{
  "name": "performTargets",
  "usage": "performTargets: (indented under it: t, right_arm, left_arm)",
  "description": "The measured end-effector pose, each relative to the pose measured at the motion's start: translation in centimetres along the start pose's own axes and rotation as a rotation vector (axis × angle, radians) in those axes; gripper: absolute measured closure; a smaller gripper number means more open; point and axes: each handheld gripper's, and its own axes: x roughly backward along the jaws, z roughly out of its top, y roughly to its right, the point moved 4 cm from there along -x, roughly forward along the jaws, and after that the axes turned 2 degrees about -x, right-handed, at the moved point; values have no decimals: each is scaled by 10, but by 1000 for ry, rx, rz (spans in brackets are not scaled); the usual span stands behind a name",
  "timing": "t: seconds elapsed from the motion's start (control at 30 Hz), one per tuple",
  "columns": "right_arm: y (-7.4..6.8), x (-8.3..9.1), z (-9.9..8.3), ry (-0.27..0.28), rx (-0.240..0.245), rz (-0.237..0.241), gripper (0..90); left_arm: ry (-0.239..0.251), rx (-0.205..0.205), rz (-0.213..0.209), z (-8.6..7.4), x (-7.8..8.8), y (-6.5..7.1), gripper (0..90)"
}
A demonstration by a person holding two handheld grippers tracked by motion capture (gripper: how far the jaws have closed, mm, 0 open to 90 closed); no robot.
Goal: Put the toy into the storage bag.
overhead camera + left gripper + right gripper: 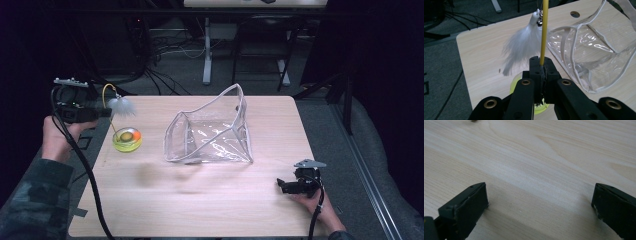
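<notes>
Cat-wand toy (120, 107), a thin yellow rod (544, 30) springing from a yellow-green base (127, 140) and tipped with a white feather tuft (522, 47), stood at the left side of the bench (210, 200), and the left hand-held gripper (541, 63) had its jaws pinched tight on that rod a little above the base. In the high view the same left hand-held gripper (102, 113) hung over the bench's left edge with the tuft just beside its jaws and the base below them; whether the base sat on the wood or hung just clear of it could not be told. The step in hand looked like carrying the toy across to the clear plastic bag (210, 132), which stood open-mouthed in the middle of the bench. To do that well, the grip ought to have been kept firm and low on the rod, since the springy stem would let the base swing; a slow, level carry would have kept the tuft and its small bell (539, 22) from snagging the bag's white-trimmed rim (571, 47). Lowering base-first into the opening seemed the safest entry. Farther right, the right hand-held gripper (286, 186) rested near the front right corner, jaws spread wide with nothing between them, well apart from the bag; it was well placed to move in and steady the limp rim if the bag sagged.
</notes>
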Motion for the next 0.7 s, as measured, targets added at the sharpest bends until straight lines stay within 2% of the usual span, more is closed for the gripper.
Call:
performTargets:
  t: [0.7]
  right_arm:
    - [0,0,0,0,-1,0,0]
  left_arm:
    - [60,-51,3,37,21,11,884]
